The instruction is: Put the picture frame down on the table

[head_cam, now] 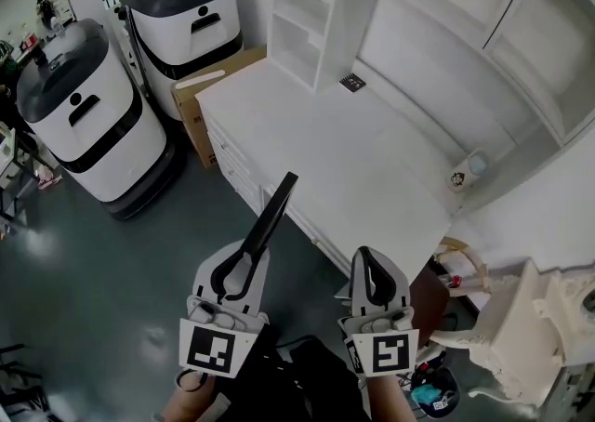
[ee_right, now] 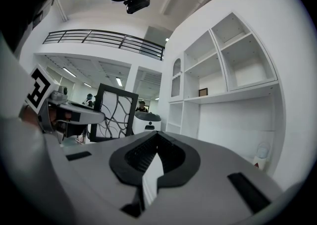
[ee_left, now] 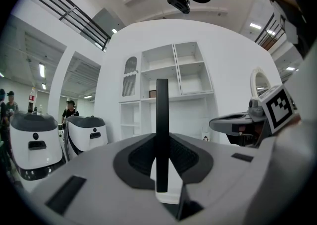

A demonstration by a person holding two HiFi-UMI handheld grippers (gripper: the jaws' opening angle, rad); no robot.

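Left gripper (head_cam: 244, 267): jaws clamped on the bottom edge of the picture frame (head_cam: 271, 214). The frame stood upright and edge-on, a thin dark bar. It hung in the air just short of the table's (head_cam: 372, 178) near edge, not resting on it.

Right gripper (head_cam: 375, 273): jaws closed together, nothing between them, held beside the left one, also short of the table's near edge.

On the table's far end lay a small dark square (head_cam: 351, 83), with a small pale bottle (head_cam: 469, 169) at the right-hand wall. White shelves (head_cam: 307, 11) rose behind the table. A cardboard box (head_cam: 200, 99) stood against its left end, and two white machines with dark tops (head_cam: 84, 113) farther left.
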